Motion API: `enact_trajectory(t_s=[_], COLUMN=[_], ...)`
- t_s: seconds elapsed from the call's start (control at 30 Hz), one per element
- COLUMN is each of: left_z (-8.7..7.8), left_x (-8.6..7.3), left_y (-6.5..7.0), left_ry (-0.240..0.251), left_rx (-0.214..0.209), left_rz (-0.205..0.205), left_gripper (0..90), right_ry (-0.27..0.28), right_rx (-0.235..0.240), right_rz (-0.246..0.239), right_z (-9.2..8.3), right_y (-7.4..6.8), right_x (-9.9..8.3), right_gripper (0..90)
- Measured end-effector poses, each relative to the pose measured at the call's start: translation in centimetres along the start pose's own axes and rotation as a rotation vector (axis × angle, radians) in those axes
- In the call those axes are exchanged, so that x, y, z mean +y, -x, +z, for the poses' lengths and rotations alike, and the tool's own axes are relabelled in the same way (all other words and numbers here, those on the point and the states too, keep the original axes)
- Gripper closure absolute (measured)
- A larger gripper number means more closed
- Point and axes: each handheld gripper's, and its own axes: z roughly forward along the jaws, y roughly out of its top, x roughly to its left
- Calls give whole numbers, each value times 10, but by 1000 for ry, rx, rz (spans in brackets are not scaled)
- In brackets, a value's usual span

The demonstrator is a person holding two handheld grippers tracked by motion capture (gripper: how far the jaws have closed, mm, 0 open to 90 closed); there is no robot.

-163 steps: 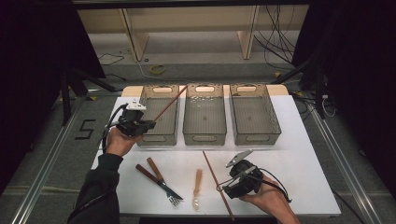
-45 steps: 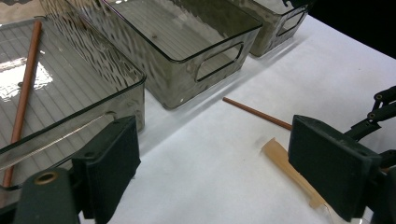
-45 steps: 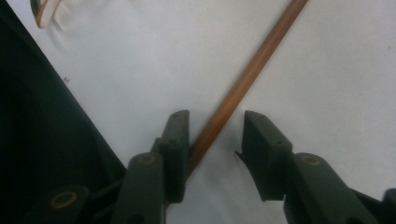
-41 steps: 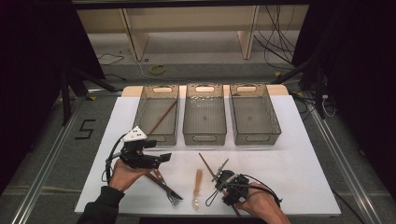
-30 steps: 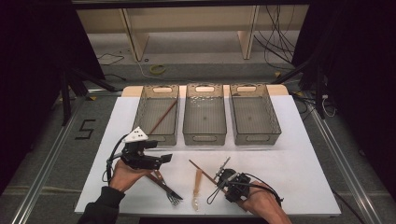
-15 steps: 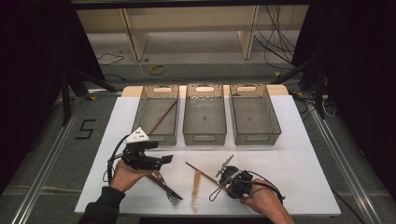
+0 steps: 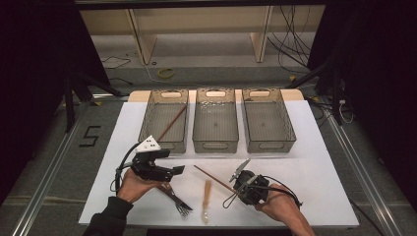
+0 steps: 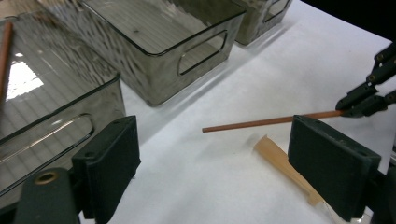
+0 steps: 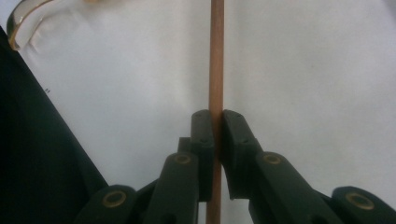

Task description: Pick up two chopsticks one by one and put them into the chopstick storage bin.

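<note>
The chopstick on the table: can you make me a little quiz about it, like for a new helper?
1. True or false: the right gripper is shut on the chopstick.
2. How many clear bins stand in the row?
3. The left gripper is: A) open, B) shut on the fork.

Key
1. True; its jaws pinch the stick.
2. Three.
3. A; nothing sits between its jaws.

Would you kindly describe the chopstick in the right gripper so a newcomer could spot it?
On the white table, look before the middle bin. The right gripper pinches a thin reddish-brown chopstick there, the only utensil lifted in jaws; the fork and pale spoon lie flat.
</note>
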Motion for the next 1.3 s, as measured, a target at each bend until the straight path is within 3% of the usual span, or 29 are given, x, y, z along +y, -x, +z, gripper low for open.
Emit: enact_trajectory(t_s=[0.27,0.53,0.77,0.9,1.0,1.1,1.3], left_z=[9,21,29,32,35,38,41], left_x=[3,3,5,4,4,3,1], left_y=[11,23,38,46,52,59,63], left_ry=[-58,-157,-231,-266,-305,-344,-384], left_rx=[-15,-76,-128,-150,-161,-168,-183], left_rz=[89,199,298,334,366,408,446], left_gripper=[162,170,173,183,207,241,333], right_ry=[30,44,48,56,51,50,46], right_rx=[2,11,20,26,27,29,30], right_rz=[-28,-119,-159,-177,-212,-218,-253], right_z=[-10,-19,-22,-24,-26,-27,-28], right_y=[0,-10,-19,-24,-29,-34,-37], right_x=[2,8,11,13,15,16,16], right_gripper=[843,843,843,843,843,843,842])
